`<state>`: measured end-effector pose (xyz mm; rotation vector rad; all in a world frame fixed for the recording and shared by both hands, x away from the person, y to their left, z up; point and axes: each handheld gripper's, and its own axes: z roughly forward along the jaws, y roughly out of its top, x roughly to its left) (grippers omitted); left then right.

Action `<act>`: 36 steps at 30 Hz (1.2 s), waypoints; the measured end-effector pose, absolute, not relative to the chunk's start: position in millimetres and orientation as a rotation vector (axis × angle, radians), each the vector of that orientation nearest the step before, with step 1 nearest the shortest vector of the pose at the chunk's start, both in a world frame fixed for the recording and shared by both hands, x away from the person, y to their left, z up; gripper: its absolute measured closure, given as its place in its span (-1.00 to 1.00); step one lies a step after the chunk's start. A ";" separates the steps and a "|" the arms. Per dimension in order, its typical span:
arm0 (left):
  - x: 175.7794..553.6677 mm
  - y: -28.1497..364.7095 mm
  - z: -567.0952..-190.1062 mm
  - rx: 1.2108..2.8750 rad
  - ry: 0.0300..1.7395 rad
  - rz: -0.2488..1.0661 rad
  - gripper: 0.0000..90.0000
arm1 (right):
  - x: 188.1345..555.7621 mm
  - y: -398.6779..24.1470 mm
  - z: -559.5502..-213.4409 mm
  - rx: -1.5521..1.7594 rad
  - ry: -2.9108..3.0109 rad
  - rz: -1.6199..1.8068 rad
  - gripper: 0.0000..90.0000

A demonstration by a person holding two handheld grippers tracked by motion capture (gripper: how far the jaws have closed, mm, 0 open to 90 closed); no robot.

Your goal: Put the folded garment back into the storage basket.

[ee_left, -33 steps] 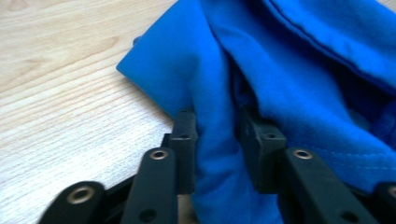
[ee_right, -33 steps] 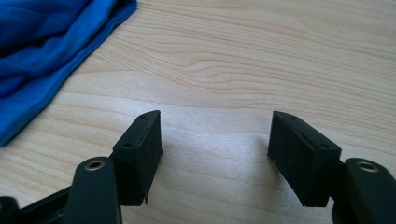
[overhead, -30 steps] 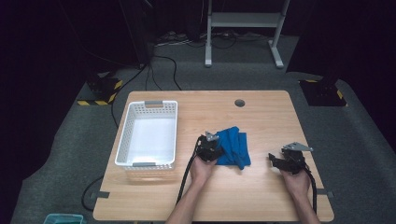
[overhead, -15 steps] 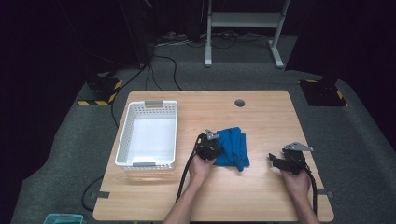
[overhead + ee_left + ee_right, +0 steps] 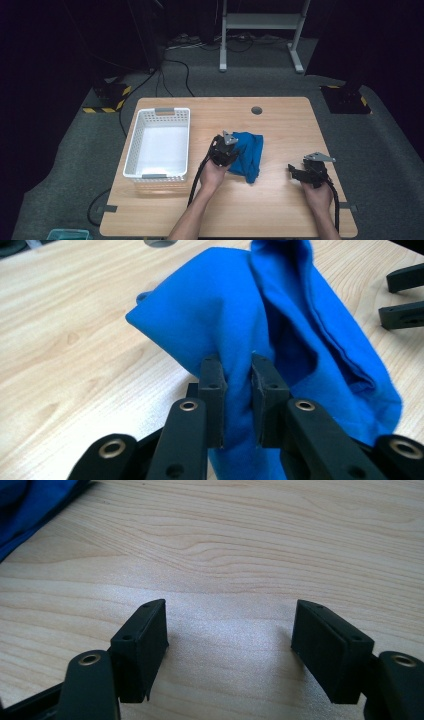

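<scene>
Left gripper (image 5: 235,395) has its jaws pinched on a fold of the blue cloth (image 5: 248,152), and they've just been closing down on it, so the grab looks fresh. The cloth sits about dead centre of the bench (image 5: 280,210), partly bunched up off the wood, with the white basket (image 5: 135,150) over at 9 o'clock from it. Right gripper (image 5: 296,172) is parked down at 4 o'clock from the cloth, jaws spread wide with nothing but bare wood between them.

If the plan is to drop the cloth in the basket, my take: lift straight up until the trailing end is clear of the bench before swinging toward 9 o'clock, otherwise the hanging bit could drag or catch the basket rim. The pinch is on a thick fold, which should hold fine.

No brands, labels or writing that I can read on anything here.
</scene>
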<state>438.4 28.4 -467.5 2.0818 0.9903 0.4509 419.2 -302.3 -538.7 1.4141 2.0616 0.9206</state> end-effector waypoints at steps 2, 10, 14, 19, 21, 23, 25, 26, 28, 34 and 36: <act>438.2 28.6 -463.5 2.087 0.981 0.457 0.73 | 419.2 -302.3 -538.7 1.414 2.062 0.921 -0.32; 438.9 29.6 -452.4 2.084 0.967 0.465 0.73 | 419.2 -302.3 -538.7 1.414 2.061 0.920 -0.32; 439.1 30.1 -448.1 2.082 0.953 0.462 0.73 | 419.2 -302.3 -538.7 1.414 2.061 0.920 -0.32; 439.3 29.4 -441.7 2.084 0.937 0.464 0.73 | 419.2 -302.3 -538.7 1.415 2.061 0.920 -0.32; 439.4 30.0 -439.4 2.085 0.934 0.467 0.73 | 419.2 -302.3 -538.7 1.414 2.061 0.920 -0.32; 440.0 31.3 -437.2 2.084 0.934 0.465 0.73 | 419.2 -302.4 -538.7 1.414 2.061 0.920 -0.32; 440.3 32.8 -434.3 2.086 0.933 0.471 0.73 | 419.2 -302.3 -538.7 1.414 2.061 0.920 -0.32; 440.3 33.7 -432.9 2.085 0.932 0.473 0.73 | 419.2 -302.4 -538.7 1.414 2.061 0.920 -0.32; 440.3 35.3 -430.2 2.084 0.930 0.477 0.73 | 419.2 -302.3 -538.7 1.415 2.061 0.921 -0.32; 441.9 41.8 -421.4 2.069 0.930 0.476 0.73 | 419.2 -302.4 -538.7 1.414 2.061 0.920 -0.32; 442.2 43.3 -419.5 2.067 0.931 0.480 0.73 | 419.2 -302.4 -538.7 1.414 2.062 0.920 -0.32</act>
